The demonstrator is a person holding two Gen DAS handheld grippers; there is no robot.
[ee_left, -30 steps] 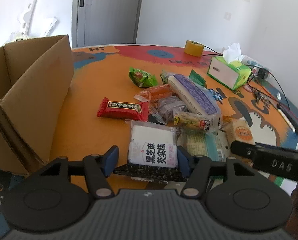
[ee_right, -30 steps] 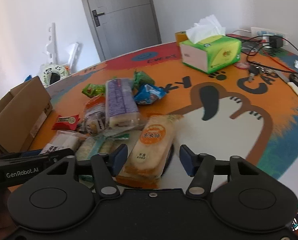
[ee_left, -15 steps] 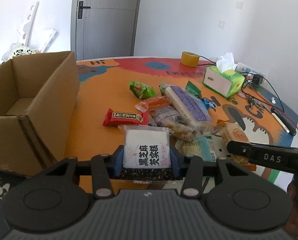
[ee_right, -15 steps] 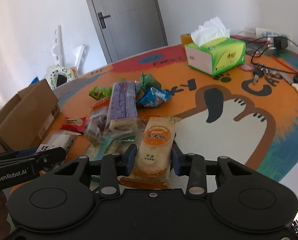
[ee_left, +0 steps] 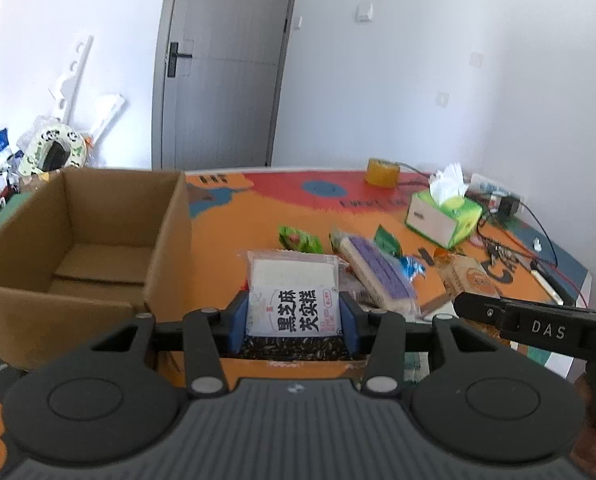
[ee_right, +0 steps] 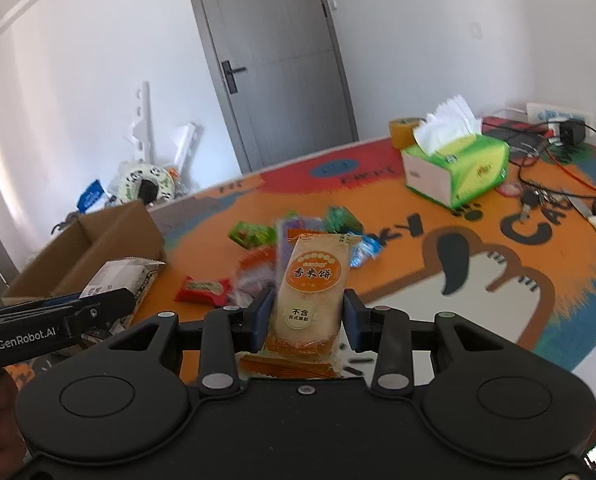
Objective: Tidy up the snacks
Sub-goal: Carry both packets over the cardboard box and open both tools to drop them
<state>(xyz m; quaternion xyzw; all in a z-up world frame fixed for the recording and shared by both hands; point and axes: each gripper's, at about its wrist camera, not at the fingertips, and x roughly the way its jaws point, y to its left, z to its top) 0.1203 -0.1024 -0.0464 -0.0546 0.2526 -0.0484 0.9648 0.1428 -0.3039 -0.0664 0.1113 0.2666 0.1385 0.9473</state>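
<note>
Two snack packets were off the table at once, one in each gripper. The left gripper [ee_left: 293, 322] was clamped on the near end of a white packet [ee_left: 293, 292], carried just right of the open cardboard box [ee_left: 97, 248]. The right gripper [ee_right: 305, 322] pinched an orange packet [ee_right: 312, 292] at its lower end, above the loose pile [ee_right: 257, 264] on the orange table [ee_right: 418, 216]. Both looked light, crinkly and soft (the cakes inside probably crush easily), so a grip across the sealed end, not the middle, seemed safest.
</note>
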